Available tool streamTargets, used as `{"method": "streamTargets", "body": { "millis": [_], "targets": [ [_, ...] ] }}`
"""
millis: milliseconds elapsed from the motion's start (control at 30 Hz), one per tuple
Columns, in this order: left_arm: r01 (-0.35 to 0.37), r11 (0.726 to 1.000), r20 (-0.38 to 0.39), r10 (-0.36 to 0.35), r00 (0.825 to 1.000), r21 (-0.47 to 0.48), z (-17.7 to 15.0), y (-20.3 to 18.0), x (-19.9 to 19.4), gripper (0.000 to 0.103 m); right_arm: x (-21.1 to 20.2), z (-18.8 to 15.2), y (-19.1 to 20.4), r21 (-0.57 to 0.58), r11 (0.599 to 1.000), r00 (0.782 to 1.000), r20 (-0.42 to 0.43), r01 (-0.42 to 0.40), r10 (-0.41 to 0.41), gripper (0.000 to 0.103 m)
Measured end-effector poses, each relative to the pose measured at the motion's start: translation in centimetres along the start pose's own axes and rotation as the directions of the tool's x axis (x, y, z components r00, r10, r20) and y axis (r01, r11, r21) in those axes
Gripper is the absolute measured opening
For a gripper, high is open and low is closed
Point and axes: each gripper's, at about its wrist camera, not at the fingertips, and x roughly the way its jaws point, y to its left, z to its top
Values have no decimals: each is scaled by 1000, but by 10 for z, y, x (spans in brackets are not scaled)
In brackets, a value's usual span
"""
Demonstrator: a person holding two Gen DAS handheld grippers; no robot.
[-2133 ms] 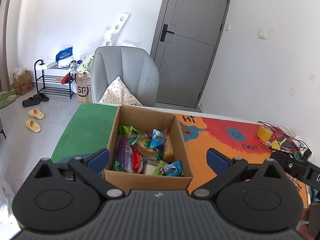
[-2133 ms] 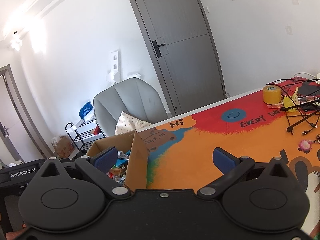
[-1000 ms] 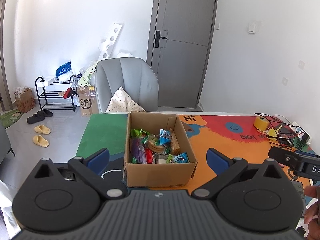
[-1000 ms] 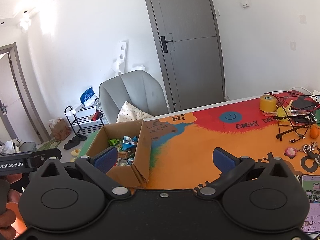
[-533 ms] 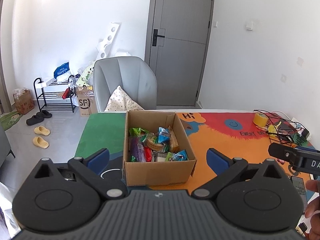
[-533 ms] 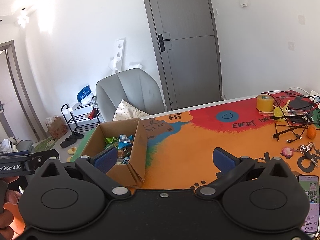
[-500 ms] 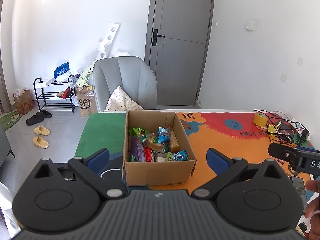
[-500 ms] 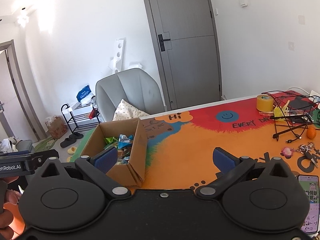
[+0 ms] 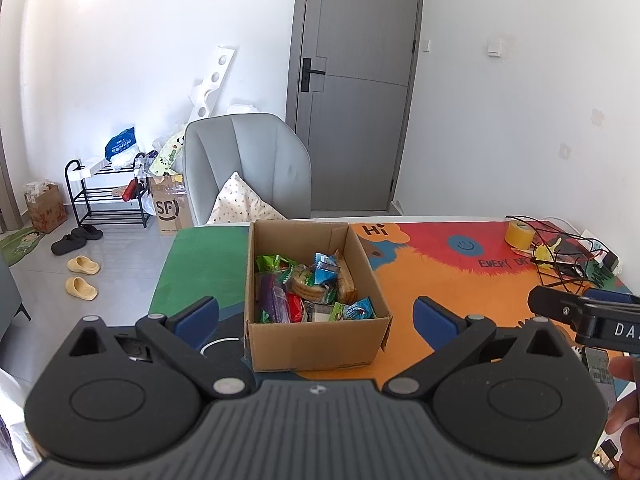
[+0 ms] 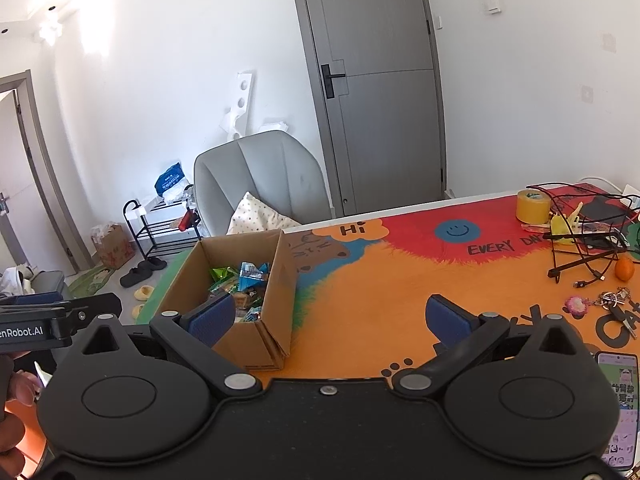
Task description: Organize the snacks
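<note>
An open cardboard box [image 9: 316, 344] stands on the colourful table mat [image 9: 440, 280], holding several snack packets [image 9: 308, 288]: green, blue, purple and red wrappers and biscuits. The box also shows in the right wrist view [image 10: 276, 280], with the snacks [image 10: 240, 280] inside. My left gripper [image 9: 316, 320] is open and empty, held back from the box's near wall with its blue pads either side. My right gripper [image 10: 328, 320] is open and empty, to the right of the box above the orange mat [image 10: 380, 300].
At the table's right end lie a yellow tape roll [image 10: 532, 206], a black wire rack with cables [image 10: 588, 236], an orange fruit [image 10: 624, 269], keys [image 10: 612, 304] and a phone [image 10: 620, 400]. A grey chair [image 9: 248, 168] stands behind the table.
Both grippers have drawn back and risen from the box over two seconds, so it looks smaller and lower. In the last half second hardly anything has moved.
</note>
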Motion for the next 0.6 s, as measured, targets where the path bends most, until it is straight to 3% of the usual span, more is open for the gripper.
{"method": "streamTargets", "body": {
  "millis": [600],
  "targets": [
    [-1, 1000, -8, 1, 1000, 2, 0, 1, 4, 103, 0, 0, 1, -8, 1000, 1000, -5, 2, -2, 103]
  ]
}}
